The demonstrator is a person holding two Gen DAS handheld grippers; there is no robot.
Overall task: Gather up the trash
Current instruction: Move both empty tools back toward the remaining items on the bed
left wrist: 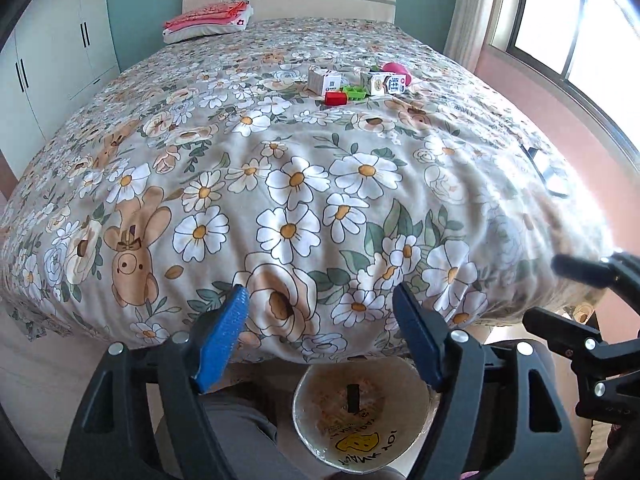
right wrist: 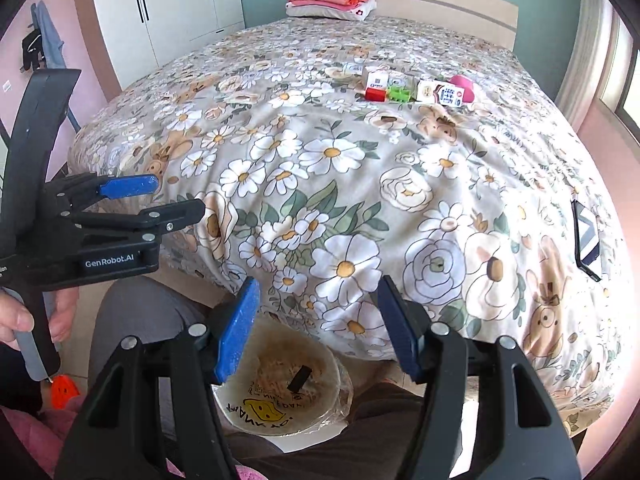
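Note:
A small pile of trash lies far up the flowered bed: a white box [left wrist: 324, 81], a milk carton [left wrist: 386, 83], a red piece [left wrist: 335, 98], a green piece [left wrist: 354, 92] and a pink object [left wrist: 396, 68]. The same pile shows in the right wrist view, with the milk carton [right wrist: 440, 94] and white box [right wrist: 375, 79]. My left gripper [left wrist: 320, 304] is open and empty over the foot of the bed. My right gripper [right wrist: 318, 300] is open and empty beside it. A plastic-lined bin [left wrist: 360, 408] stands below both grippers; it also shows in the right wrist view [right wrist: 280, 392].
A phone [right wrist: 587, 236] lies near the bed's right edge. Folded red clothes on a pillow [left wrist: 208, 20] sit by the headboard. White wardrobes [right wrist: 168, 4] stand left, a window [left wrist: 568, 32] right. My left gripper body [right wrist: 100, 224] shows in the right wrist view.

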